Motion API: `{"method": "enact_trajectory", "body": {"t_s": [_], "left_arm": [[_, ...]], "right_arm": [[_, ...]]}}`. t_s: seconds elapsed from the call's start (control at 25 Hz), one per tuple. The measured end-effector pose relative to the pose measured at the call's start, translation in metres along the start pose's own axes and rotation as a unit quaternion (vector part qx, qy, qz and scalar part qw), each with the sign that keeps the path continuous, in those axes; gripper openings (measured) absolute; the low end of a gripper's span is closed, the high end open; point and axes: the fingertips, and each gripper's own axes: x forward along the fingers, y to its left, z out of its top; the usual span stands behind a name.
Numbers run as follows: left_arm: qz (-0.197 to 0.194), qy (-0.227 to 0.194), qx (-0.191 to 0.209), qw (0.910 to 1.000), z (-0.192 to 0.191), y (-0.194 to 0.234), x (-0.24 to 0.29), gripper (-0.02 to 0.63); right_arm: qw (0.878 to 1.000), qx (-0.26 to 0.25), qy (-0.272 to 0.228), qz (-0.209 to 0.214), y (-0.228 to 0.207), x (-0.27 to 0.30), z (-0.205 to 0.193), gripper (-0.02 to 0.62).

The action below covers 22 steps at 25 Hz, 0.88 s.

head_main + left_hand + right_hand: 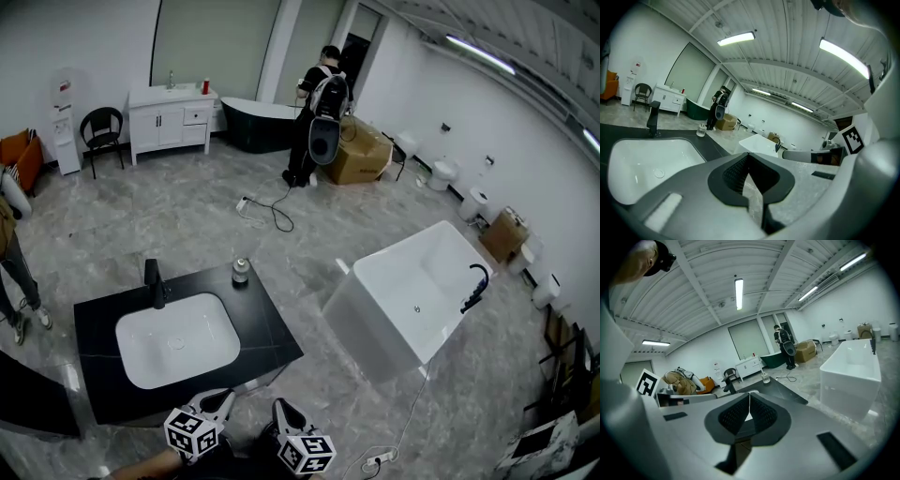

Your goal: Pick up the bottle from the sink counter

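Left gripper (218, 401): jaws pressed together, nothing in them, low at your near edge of the bench (274, 330). Right gripper (281, 410): same, closed and empty. Bottle (240, 271) stands upright at the bench's far edge, right of the faucet (155, 281), past the sink (221, 309). It's ahead across the bench, well apart from both, about equal reach. Whichever you pick needs opening first.

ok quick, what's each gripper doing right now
Left gripper: jaws closed, holding nothing.
Right gripper: jaws closed, holding nothing.
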Motion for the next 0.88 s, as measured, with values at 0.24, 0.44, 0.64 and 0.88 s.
{"method": "enact_trajectory", "body": {"t_s": [0.24,0.44,0.64,0.88], "left_arm": [[0.009,-0.002,-0.007,0.9999,0.003,0.01,0.012,0.0],[0.038,-0.011,-0.01,0.9992,0.015,0.023,0.022,0.0],[0.06,-0.013,-0.013,0.998,0.028,0.025,0.052,0.0],[0.078,-0.011,-0.004,0.9969,0.044,0.021,0.1,0.0]], "right_arm": [[1.0,0.002,0.007,0.014,-0.008,0.02,-0.001,0.008],[0.999,-0.001,0.009,0.046,-0.013,0.043,0.011,0.008],[0.998,0.003,0.011,0.067,-0.04,0.066,0.033,0.008],[0.995,0.002,0.015,0.097,-0.076,0.094,0.059,0.008]]}}
